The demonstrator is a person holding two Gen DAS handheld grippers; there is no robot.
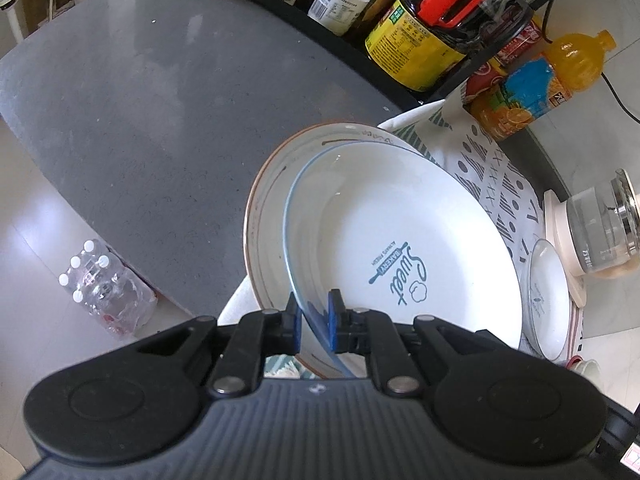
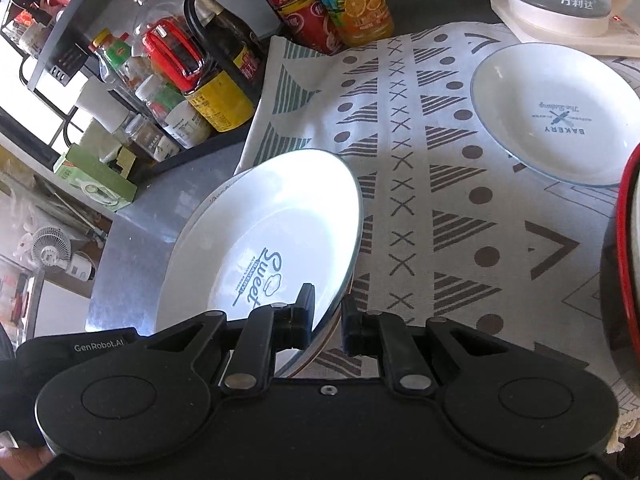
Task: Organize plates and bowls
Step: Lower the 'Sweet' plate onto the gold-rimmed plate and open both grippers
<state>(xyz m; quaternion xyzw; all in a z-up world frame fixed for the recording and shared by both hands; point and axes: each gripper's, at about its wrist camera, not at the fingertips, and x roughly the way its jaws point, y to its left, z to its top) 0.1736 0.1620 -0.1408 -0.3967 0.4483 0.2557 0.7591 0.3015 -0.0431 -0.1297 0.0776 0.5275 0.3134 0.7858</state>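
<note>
A white "Sweet" plate [image 1: 400, 248], glazed, stiff, breakable and likely slippery, sits tilted on a larger brown-rimmed plate [image 1: 260, 216] at the patterned cloth's [image 2: 440, 200] edge. The left hand-held gripper [image 1: 314, 320] and right hand-held gripper [image 2: 326, 316] are each nearly closed, pinching opposite rims. Rims look the safest hold. A bottle rack [image 2: 120, 80] crowds one side; bare grey tabletop [image 1: 140, 120] and cloth give room.

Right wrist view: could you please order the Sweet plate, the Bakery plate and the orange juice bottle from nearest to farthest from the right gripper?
1. Sweet plate: its rim sits between the right gripper jaws.
2. Bakery plate: upper right, on the patterned cloth.
3. Orange juice bottle: top centre, beyond the cloth's far edge.
</note>
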